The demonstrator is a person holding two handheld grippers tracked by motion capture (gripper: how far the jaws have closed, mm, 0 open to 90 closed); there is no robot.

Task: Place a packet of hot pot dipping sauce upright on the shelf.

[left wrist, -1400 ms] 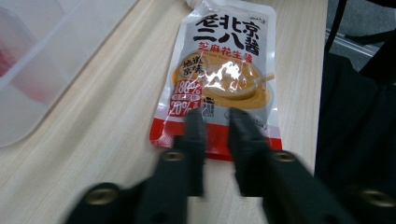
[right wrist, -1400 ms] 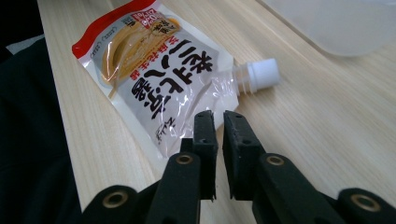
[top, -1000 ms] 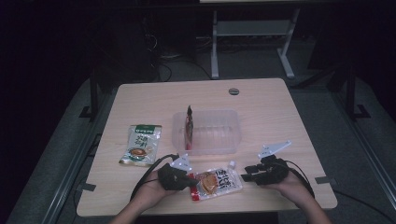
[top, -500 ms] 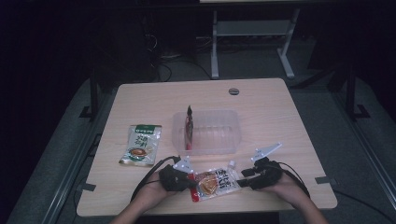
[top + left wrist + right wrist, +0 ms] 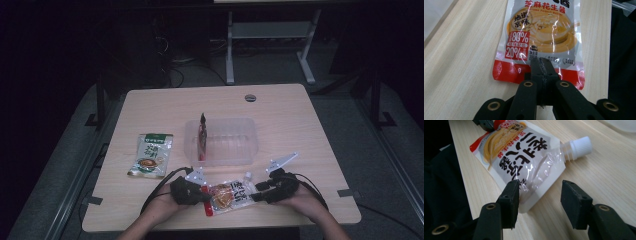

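At the near edge of the pale wooden table (image 5: 310, 130) we have the left gripper (image 5: 202, 194) clamped on the red bottom edge of the spouted sauce pouch (image 5: 230, 195), which lies flat between our hands. The right gripper (image 5: 256, 192) has just been opening; its jaws stand apart at the pouch's corner beside the white cap (image 5: 581, 146), not pressing it. Farther in, a clear plastic bin (image 5: 235, 142) holds one upright packet (image 5: 202, 135), with a green packet (image 5: 151, 155) to its left. The table's right half and far strip lie bare. Beyond is dark floor and a white stand (image 5: 270, 30).
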